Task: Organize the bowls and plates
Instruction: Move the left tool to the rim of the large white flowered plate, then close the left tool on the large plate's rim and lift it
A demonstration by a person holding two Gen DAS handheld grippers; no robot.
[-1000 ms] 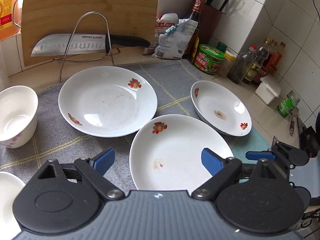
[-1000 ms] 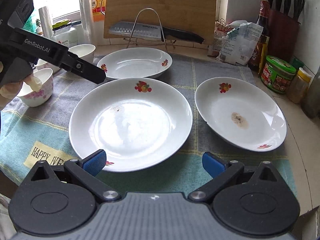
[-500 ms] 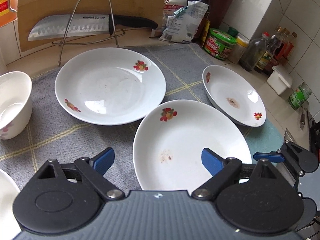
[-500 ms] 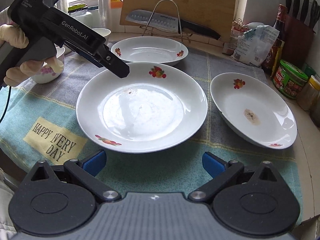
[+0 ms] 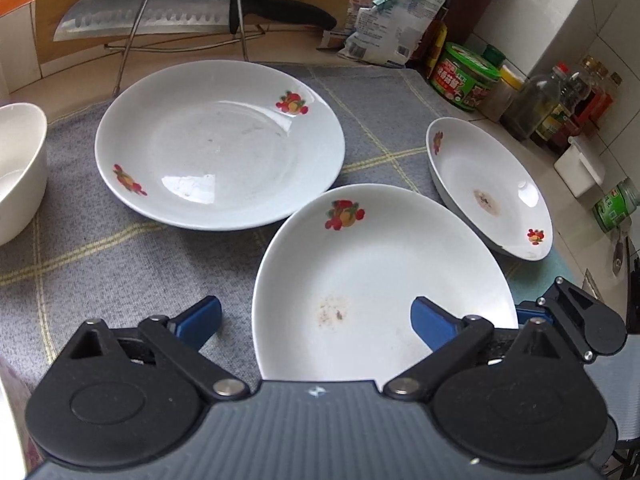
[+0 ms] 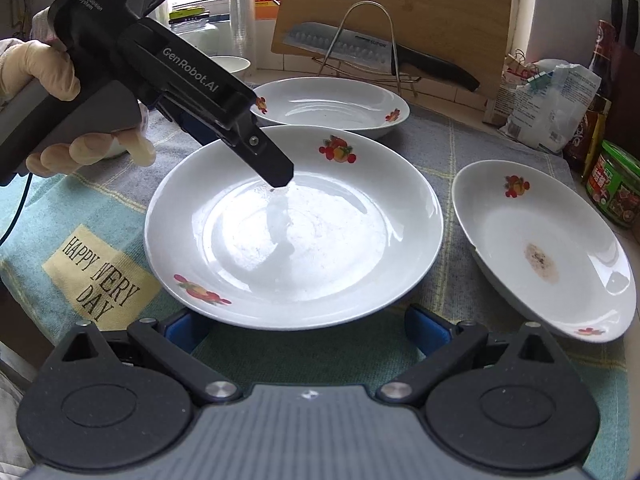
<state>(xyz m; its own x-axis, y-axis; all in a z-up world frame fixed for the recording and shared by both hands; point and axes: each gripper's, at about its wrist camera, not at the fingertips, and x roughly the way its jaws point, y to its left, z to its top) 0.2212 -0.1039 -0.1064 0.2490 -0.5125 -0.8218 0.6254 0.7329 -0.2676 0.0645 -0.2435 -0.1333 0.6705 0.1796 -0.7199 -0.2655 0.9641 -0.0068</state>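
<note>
A tiled kitchen counter (image 5: pixel 532 168) is covered by a grey checked cloth (image 5: pixel 100 264), with a teal cloth (image 6: pixel 52 208) reading "HAPPY VERY DAY" at its near edge. A cutting board (image 6: pixel 400 8) leans at the back behind a wire rack (image 6: pixel 360 44) that carries a knife (image 5: pixel 168 12). Jars and bottles stand along the wall on the right.

Three white plates with fruit prints lie on the cloth. My left gripper (image 5: pixel 316 320) has its jaws wide, having just opened further, and they straddle the left rim of the near plate (image 5: pixel 384 272) without pressing it: one pad (image 5: pixel 432 320) is over the plate, the other over the cloth. My right gripper (image 6: pixel 308 328) is open too, at that plate's near edge, nothing clamped.

The far plate (image 5: pixel 216 144) sits just behind, the side plate (image 5: pixel 492 188) to the right.

The near plate holds a faint brown smear, the side plate a darker stain. A white bowl (image 5: pixel 16 168) at the left shows nothing inside that I can make out.
</note>
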